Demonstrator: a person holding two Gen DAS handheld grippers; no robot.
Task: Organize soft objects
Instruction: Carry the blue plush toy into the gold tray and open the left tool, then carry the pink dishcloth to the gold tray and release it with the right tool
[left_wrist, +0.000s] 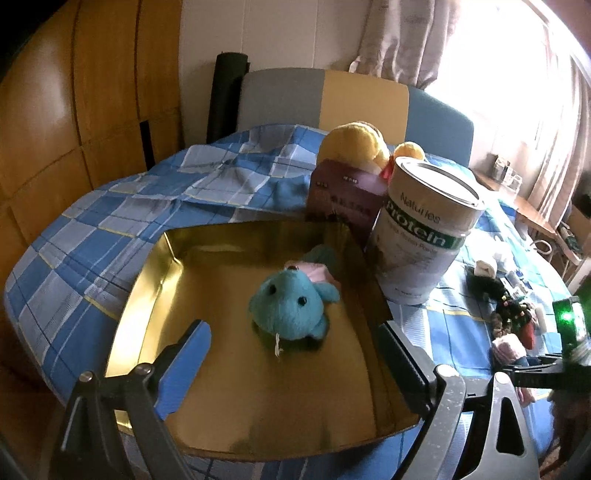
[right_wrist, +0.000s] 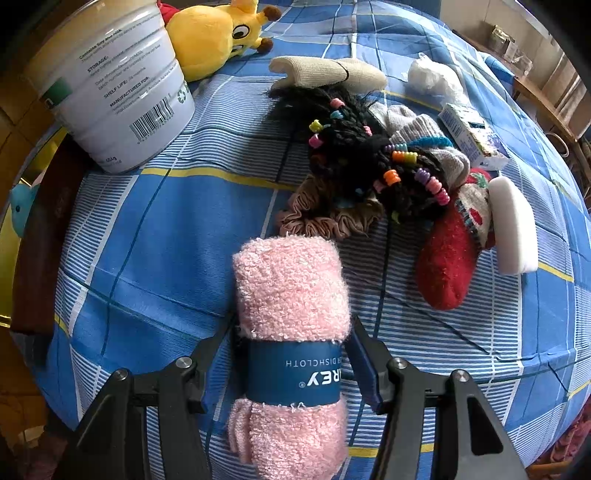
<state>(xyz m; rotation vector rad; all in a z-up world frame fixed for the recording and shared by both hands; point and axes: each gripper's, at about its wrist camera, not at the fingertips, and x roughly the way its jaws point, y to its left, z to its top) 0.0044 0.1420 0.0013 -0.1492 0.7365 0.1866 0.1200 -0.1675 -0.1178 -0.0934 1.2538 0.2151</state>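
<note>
A teal plush toy (left_wrist: 291, 299) with a pink piece behind it lies inside a shallow gold tray (left_wrist: 155, 280) on the blue checked bedspread. My left gripper (left_wrist: 291, 326) hovers over the tray's near side, open wide, and its fingers touch nothing. In the right wrist view a rolled pink dishcloth (right_wrist: 291, 288) with a blue paper band lies on the spread. My right gripper (right_wrist: 291, 332) is shut on it, the pads pressing its sides at the band. The teal toy (right_wrist: 22, 210) peeks in at the left edge there.
A white protein can (left_wrist: 421, 236) and a maroon box (left_wrist: 343, 195) stand by the tray's far right corner, a yellow plush (right_wrist: 214, 37) behind them. Right of the dishcloth lies a pile: beaded black braids (right_wrist: 369, 158), red sock (right_wrist: 447, 266), white sponge (right_wrist: 513, 225), scrunchie (right_wrist: 332, 218), beige bandage (right_wrist: 328, 72).
</note>
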